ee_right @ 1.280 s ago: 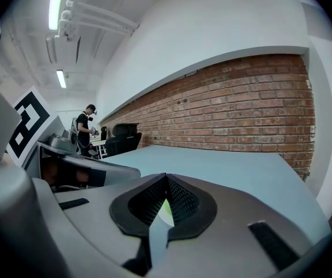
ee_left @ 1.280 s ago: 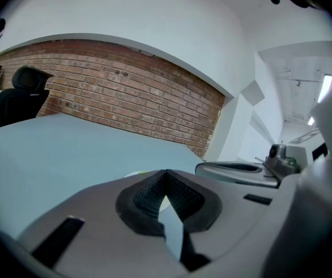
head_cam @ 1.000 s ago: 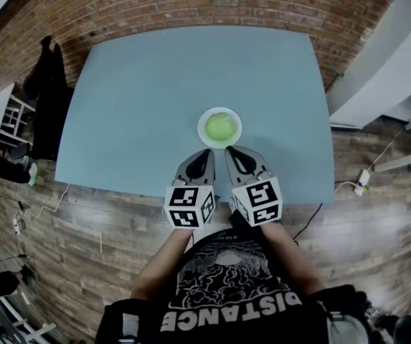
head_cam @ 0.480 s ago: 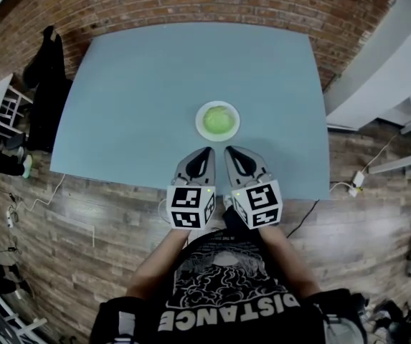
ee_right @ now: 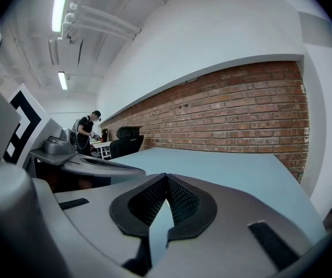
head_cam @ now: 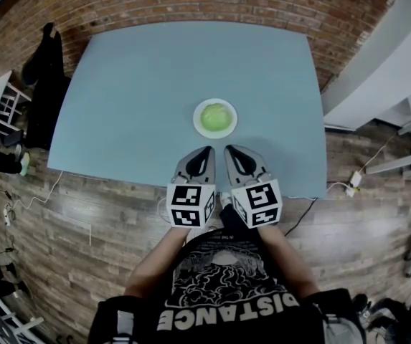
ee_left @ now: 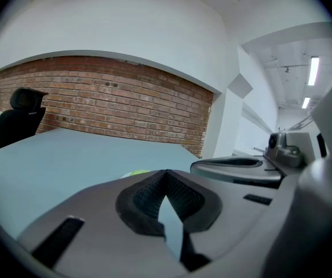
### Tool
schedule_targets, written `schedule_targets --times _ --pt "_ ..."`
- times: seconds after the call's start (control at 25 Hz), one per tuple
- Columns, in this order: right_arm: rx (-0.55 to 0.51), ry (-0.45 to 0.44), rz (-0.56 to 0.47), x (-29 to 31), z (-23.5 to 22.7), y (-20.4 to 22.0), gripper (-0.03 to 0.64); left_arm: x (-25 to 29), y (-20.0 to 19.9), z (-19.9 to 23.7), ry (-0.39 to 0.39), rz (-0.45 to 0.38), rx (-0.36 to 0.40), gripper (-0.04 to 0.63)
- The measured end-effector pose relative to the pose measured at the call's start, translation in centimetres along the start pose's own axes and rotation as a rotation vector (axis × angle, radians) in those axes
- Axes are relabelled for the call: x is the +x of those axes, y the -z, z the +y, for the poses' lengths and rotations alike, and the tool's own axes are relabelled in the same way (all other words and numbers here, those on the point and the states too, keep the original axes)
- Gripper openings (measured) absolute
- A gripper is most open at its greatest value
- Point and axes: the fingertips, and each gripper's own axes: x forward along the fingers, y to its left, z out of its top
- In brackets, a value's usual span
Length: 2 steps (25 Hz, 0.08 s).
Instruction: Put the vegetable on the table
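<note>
Little net motion versus a second ago. My left gripper (head_cam: 206, 151) and right gripper (head_cam: 230, 150) hold side by side over the near edge of the tabletop (head_cam: 133, 84), short of the plate (head_cam: 199, 126).

The change is mostly pitch:
- **Right gripper view:** it had a greenish patch in the gap under my fingers; now there is only blue tabletop.
- **Left gripper view:** it levels out, with a sliver of the vegetable (ee_left: 134, 172) showing just over the left finger.

My fingers on both sides are clenched tip to tip with nothing between them. In the head view the vegetable (head_cam: 216, 117) sits in the plate, which is on the tabletop, clear of both grippers. So no grasp is in play.

This fits two reads: the vegetable is already set down with its plate, or it is due to go onto bare tabletop. I can't tell which.
</note>
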Motion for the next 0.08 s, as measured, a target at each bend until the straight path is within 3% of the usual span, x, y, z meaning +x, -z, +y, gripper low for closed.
schedule_targets --times 0.08 --pt "0.003 0.001 0.003 -0.07 -0.05 0.07 0.009 0.02 0.01 -0.09 0.002 -0.002 0.001 0.000"
